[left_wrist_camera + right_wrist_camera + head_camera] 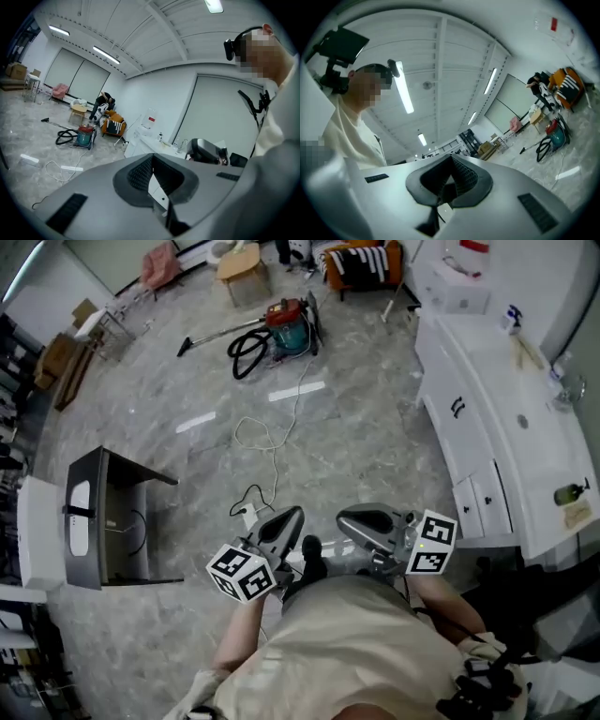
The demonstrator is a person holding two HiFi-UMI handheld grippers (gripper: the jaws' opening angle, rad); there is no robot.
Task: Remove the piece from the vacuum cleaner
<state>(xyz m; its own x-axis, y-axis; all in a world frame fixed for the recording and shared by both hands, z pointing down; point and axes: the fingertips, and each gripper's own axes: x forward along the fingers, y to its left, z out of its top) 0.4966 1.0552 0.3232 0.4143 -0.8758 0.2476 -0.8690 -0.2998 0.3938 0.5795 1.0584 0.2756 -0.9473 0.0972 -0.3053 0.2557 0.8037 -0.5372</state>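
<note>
Judging by how things lie, the approach is the step in hand: the one vacuum cleaner sits untouched on the floor, its single black hose coiled just beside it. The two claws, left gripper and right gripper, are well apart from the vacuum cleaner, each pinched closed on nothing. Next comes walking up to the vacuum cleaner and opening a claw at its piece, too small to tell from here.

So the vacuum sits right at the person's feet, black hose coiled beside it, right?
No, it isn't near: the vacuum sits far across the floor, black hose coiled beside it. The head view shows this.
</note>
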